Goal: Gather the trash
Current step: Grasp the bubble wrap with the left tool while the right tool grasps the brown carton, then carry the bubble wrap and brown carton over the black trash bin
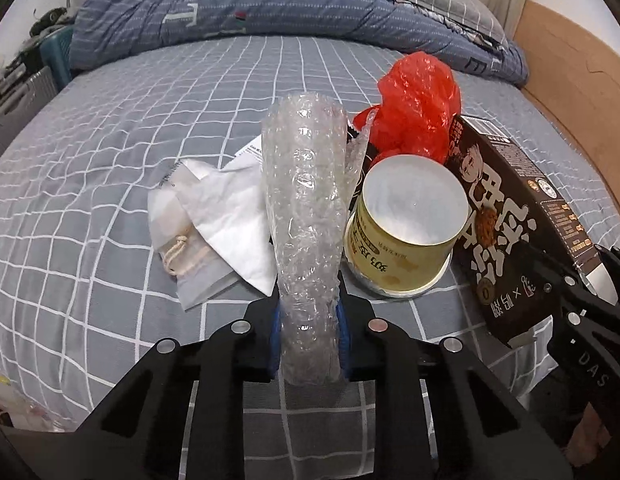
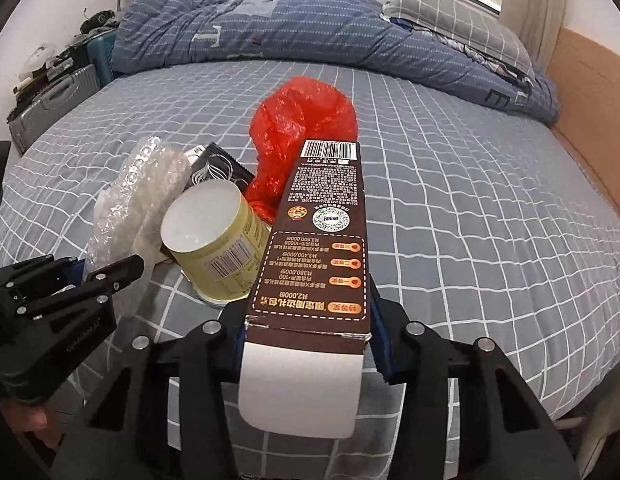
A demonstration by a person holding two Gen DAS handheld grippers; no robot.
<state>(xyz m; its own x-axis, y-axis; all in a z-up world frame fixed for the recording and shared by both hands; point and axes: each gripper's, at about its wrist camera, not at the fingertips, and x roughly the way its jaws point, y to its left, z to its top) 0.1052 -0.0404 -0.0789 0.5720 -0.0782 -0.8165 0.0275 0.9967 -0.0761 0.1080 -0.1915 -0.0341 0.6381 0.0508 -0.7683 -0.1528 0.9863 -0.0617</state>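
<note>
- We see the left claw (image 1: 310, 328) clamped on a roll of bubble wrap (image 1: 304, 216), its blue pads pressed to both sides of the roll's near end; the roll points away toward 12 o'clock over the bed (image 1: 130, 128).
- We see the right claw (image 2: 306, 344) clamped on a dark brown carton (image 2: 322, 240), gripped near its torn open end, barcode end pointing to 12 o'clock.
- Between the two held things a yellow can (image 1: 406, 232) lies tipped on the bed, touching the carton's side in the left wrist view.
- At 12 o'clock behind the can sits a crumpled red plastic bag (image 2: 302, 132), with a small black packet (image 2: 218, 168) just beside it at 9 o'clock.
- At 9 o'clock of the bubble wrap in the left wrist view lie white paper wrappers (image 1: 222, 216), flat on the checked sheet.
- A blue quilt (image 2: 270, 28) and a pillow (image 2: 462, 12) are bunched at the far edge of the bed.
</note>
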